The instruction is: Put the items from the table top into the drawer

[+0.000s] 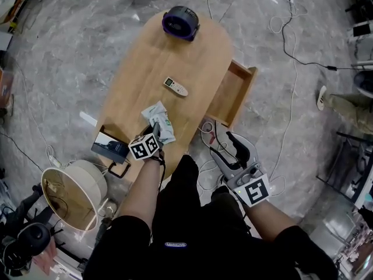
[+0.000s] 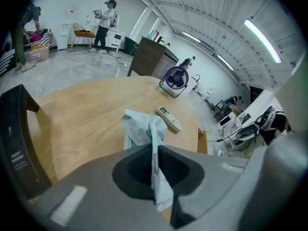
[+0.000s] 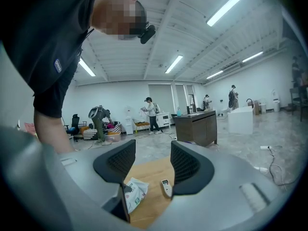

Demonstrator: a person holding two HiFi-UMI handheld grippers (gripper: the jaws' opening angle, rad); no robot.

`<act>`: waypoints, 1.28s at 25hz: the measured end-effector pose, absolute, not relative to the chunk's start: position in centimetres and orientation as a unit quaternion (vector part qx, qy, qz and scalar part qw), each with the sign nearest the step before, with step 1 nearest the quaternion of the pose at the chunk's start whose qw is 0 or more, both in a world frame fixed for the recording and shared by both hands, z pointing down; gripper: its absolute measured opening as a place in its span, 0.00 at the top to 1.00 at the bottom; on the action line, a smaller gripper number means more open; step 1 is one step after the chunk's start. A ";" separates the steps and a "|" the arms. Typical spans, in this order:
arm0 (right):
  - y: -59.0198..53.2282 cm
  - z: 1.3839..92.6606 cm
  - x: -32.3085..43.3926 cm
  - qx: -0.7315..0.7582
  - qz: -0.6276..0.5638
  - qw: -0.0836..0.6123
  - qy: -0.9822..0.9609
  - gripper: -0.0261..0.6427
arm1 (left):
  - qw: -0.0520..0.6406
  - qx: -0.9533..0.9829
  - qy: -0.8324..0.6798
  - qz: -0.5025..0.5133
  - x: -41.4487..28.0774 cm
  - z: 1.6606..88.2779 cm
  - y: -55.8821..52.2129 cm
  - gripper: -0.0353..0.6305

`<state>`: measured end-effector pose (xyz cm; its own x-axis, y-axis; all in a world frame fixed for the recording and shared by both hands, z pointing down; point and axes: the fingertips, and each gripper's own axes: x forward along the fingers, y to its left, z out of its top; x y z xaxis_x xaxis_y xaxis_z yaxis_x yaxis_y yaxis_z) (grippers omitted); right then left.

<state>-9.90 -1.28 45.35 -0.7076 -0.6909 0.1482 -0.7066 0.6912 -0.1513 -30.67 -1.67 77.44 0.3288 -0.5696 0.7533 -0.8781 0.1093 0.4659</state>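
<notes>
Four things are on the oval wooden desk [image 1: 145, 69]: one fan [image 1: 180, 22], one remote [image 1: 175, 87], one packet [image 1: 160, 118] and one dark box [image 1: 109, 146]. There is one drawer [image 1: 233, 93], pulled open at the desk's right edge in the head view, and two grippers.

The packet is a soft white pouch with green print, crumpled and folded. It sits in the lower middle of the head view, near the desk's lower end, below the remote. The left gripper [image 1: 155, 127] is clenched on it: in the left gripper view the jaws of the left gripper [image 2: 155, 165] meet on a thin upright fold of the packet [image 2: 139, 129], and the rest bunches just beyond them. I cannot tell whether its underside touches the wood.

The remote [image 2: 168, 118] is white and slim, lying flat just past the packet. The round purple fan [image 2: 176, 79] stands at the far end.

The right gripper [image 1: 224, 137] hangs off the desk, lower right of the frame, below the drawer. Its jaws stand apart, released, grasping nothing [image 3: 153, 161]
</notes>
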 end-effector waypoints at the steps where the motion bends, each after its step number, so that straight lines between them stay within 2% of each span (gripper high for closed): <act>1: -1.4 45.1 -10.1 0.381 0.098 0.040 -0.919 0.61 | 0.493 0.652 -0.554 0.161 -30.6 77.2 -1.5 0.91; 18: -4.7 41.5 -10.3 0.426 0.071 0.047 -0.901 0.61 | 0.475 0.719 -0.469 0.194 -26.9 73.3 -3.0 0.91; 32: -7.8 43.1 -3.0 0.434 0.074 0.032 -0.897 0.61 | 0.448 0.750 -0.439 0.210 -18.7 71.6 -6.4 0.91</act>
